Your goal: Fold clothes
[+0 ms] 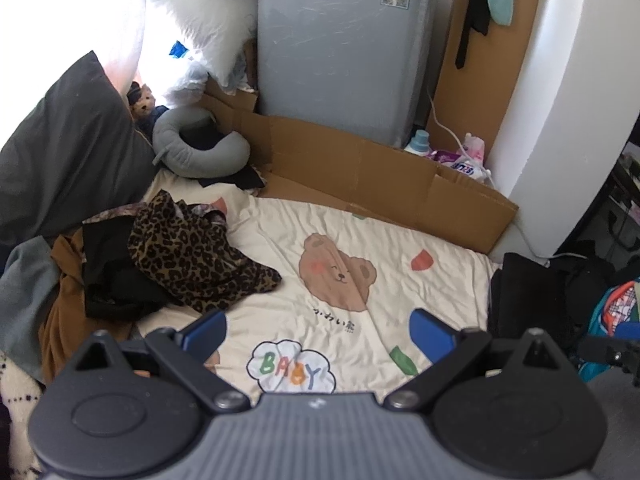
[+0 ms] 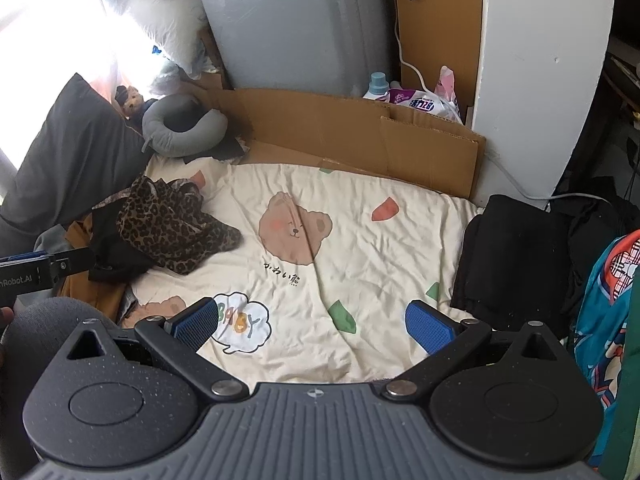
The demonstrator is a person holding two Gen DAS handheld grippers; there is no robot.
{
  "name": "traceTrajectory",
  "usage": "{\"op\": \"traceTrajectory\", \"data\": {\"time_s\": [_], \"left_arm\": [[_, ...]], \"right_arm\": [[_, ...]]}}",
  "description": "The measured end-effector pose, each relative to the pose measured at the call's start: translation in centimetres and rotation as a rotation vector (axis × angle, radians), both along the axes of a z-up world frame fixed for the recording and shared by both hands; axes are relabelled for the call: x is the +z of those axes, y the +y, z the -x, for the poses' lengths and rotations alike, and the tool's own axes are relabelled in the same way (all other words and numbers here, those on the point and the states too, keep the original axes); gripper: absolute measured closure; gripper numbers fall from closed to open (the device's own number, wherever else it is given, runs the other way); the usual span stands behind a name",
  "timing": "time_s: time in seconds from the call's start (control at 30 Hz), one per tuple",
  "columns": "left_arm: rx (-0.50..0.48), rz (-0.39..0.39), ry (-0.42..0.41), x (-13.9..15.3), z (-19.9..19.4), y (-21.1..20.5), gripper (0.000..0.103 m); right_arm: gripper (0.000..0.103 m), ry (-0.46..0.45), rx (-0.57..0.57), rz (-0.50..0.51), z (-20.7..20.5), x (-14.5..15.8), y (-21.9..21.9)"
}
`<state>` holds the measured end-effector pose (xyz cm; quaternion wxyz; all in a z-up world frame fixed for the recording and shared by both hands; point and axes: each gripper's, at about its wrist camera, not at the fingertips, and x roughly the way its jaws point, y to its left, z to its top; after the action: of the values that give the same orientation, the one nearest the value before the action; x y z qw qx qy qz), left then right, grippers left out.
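Both tongs, left (image 1: 318,334) and right (image 2: 312,326), hang released and empty over the bed (image 2: 360,248); one black stack (image 2: 516,252) looks folded, the pile (image 1: 160,264) untouched.

The bed sheet (image 1: 400,288) was cream, printed with a brown bear face, a white cloud lettered "BABY" in green, orange and blue, and scattered red and green patches. The leopard-print garment (image 1: 192,256) was tan with black spots (lying on black and rust-brown clothing). The folded garment (image 2: 516,252) at the right edge was plain black. The neck pillow (image 1: 192,148) was grey; the large pillow (image 1: 68,160) dark grey. The cardboard (image 1: 360,176) was plain brown. Both grippers were black and grey with blue pads (image 2: 428,326).
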<state>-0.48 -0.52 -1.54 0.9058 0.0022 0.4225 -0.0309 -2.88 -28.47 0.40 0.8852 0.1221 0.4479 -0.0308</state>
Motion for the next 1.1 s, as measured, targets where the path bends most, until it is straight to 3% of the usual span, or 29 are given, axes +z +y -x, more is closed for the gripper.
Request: {"op": "traceTrajectory", "data": {"time_s": [1.1], "left_arm": [[-0.02, -0.015, -0.028, 0.14, 0.57, -0.07, 0.004]], "right_arm": [[0.001, -0.02, -0.005, 0.033, 0.3, 0.33, 0.0]]}}
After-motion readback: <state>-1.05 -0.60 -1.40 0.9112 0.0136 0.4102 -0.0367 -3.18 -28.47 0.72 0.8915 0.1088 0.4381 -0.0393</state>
